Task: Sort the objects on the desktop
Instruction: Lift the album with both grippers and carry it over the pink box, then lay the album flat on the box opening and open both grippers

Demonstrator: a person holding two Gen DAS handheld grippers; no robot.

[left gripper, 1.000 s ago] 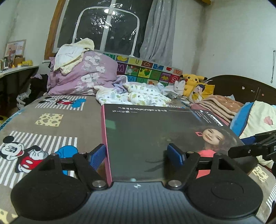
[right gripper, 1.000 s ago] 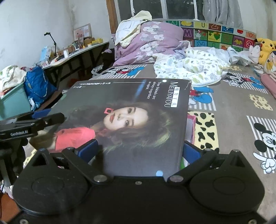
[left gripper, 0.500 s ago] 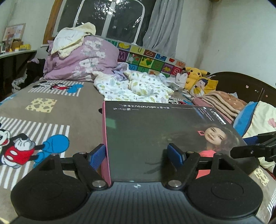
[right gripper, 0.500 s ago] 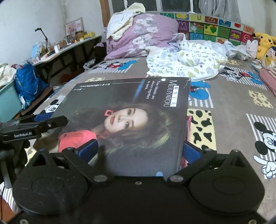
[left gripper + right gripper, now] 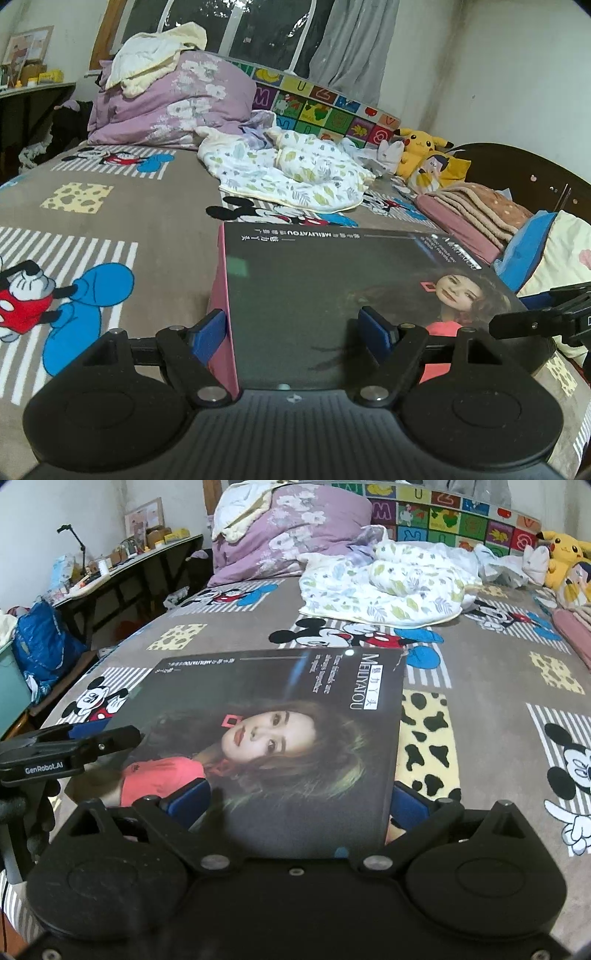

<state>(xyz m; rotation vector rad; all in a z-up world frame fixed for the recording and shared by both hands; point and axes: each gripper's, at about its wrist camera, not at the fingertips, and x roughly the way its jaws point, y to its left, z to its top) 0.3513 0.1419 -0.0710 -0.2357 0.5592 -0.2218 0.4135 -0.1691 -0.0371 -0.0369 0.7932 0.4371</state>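
A flat dark box [image 5: 332, 295] with pink sides and a woman's portrait on its lid is held over the Mickey Mouse bedspread [image 5: 110, 206]. My left gripper [image 5: 291, 336] grips one edge of it, blue pads above and beside the lid. My right gripper [image 5: 295, 805] grips the neighbouring edge of the same box [image 5: 280, 716]. Each gripper shows in the other's view: the right one at the right edge of the left wrist view [image 5: 539, 321], the left one at the left edge of the right wrist view [image 5: 70, 749].
A leaf-print blanket [image 5: 291, 177] and a purple duvet pile [image 5: 173, 99] lie further up the bed. Pikachu plush toys [image 5: 421, 147] and folded blankets [image 5: 476, 210] sit at the right. A cluttered desk [image 5: 122, 561] and a blue bag [image 5: 44, 638] stand left of the bed.
Both grippers have carried the box forward and lower over the bed. The bedspread and bedding look nearer now. The grip on the box is unchanged.
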